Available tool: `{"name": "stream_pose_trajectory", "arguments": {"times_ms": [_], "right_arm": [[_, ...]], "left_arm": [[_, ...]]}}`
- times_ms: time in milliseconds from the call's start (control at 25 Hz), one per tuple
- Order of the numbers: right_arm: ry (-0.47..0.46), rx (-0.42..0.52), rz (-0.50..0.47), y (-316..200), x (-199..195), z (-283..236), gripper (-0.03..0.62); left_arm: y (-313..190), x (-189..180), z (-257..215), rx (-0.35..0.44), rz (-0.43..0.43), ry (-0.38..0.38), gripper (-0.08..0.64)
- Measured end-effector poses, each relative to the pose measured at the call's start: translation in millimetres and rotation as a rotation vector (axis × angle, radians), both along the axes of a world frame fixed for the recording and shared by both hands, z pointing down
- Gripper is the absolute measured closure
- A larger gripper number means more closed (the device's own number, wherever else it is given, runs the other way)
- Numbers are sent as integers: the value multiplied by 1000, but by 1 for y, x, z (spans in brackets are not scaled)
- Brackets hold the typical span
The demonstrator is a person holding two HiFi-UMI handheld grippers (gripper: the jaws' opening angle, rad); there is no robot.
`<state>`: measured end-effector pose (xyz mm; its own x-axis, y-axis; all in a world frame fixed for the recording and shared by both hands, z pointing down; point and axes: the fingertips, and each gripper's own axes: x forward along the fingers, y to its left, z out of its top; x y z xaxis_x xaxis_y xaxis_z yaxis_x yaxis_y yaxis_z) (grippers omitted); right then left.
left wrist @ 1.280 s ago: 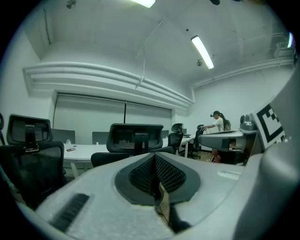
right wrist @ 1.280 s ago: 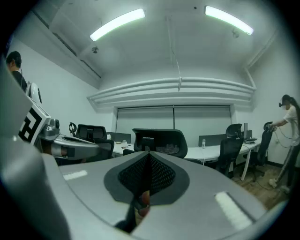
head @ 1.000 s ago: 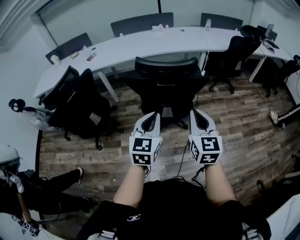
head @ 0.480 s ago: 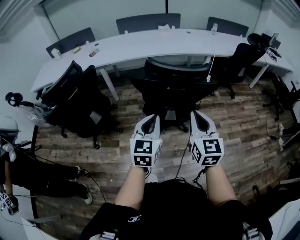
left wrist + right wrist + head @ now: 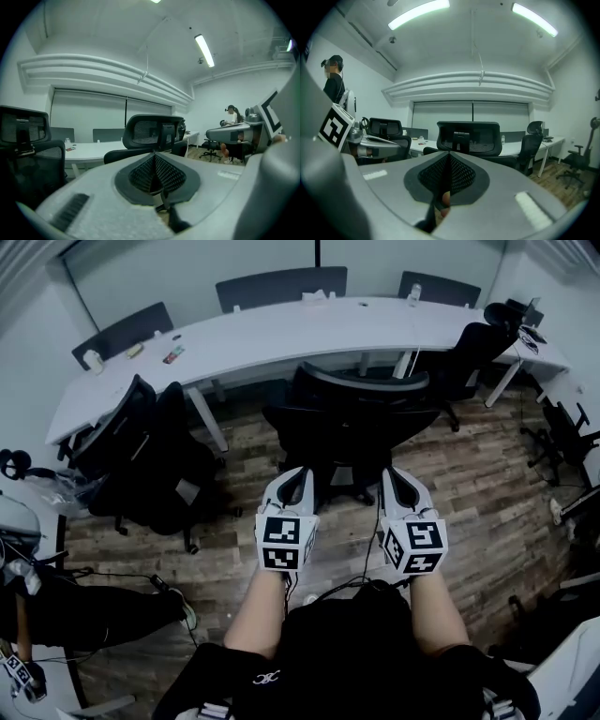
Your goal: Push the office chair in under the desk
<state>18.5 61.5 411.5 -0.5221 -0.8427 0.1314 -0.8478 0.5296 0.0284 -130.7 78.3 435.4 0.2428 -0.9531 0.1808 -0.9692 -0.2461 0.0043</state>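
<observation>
Straight ahead of me stands the office chair (image 5: 352, 418), black, with its mesh back turned toward me. It sits close against the long curved white counter (image 5: 281, 329) but is not yet tucked under it. Its back and seat are on my side of the edge.

My left claw (image 5: 298, 486) and right claw (image 5: 394, 476) are held out side by side, pointing nearly level at the chair back. Both are fully closed and hold nothing. Neither appears to touch the chair yet.

What could go wrong, as I judge it:
- The closed tips are narrow, and the backrest is springy mesh on a swivel. If one claw pushes harder than the other, the seat may spin instead of rolling forward.
- A tip might slip off the frame or press into the mesh.
- A white counter leg (image 5: 405, 362) stands just behind the chair's right side, so an angled push could jam an armrest or a castor against it.
- Another black chair (image 5: 141, 442) stands close on the left, so the office chair could bump it if it drifts that way.
</observation>
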Motion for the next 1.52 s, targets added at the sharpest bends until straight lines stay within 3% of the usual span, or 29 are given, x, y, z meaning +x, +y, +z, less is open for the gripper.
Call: {"name": "stream_pose_trajectory", "arguments": {"times_ms": [520,880,1000,1080,1240,1440,1520], "right_arm": [[21,-27,91,-38,36,19,586],[91,-46,69,-104,52,38,585],[164,-29,41,-130,59,40,584],[244,-16,3,-148,61,40,583],[435,-29,-87,-179,68,51,497],[634,-67,-85,-221,94,73,392],[692,-65,-66,-234,100,78,368]], "left_arm": [[-30,-10,13,-24,33,-86,551],[-94,-19,16,-4,63,-267,551],[-118,-27,17,-5,86,-327,530],[-134,-35,19,-6,116,-404,481],[-162,-57,30,-26,177,-591,439],[-189,-73,47,-105,229,-690,312],[-198,-76,55,-125,244,-732,293]]}}
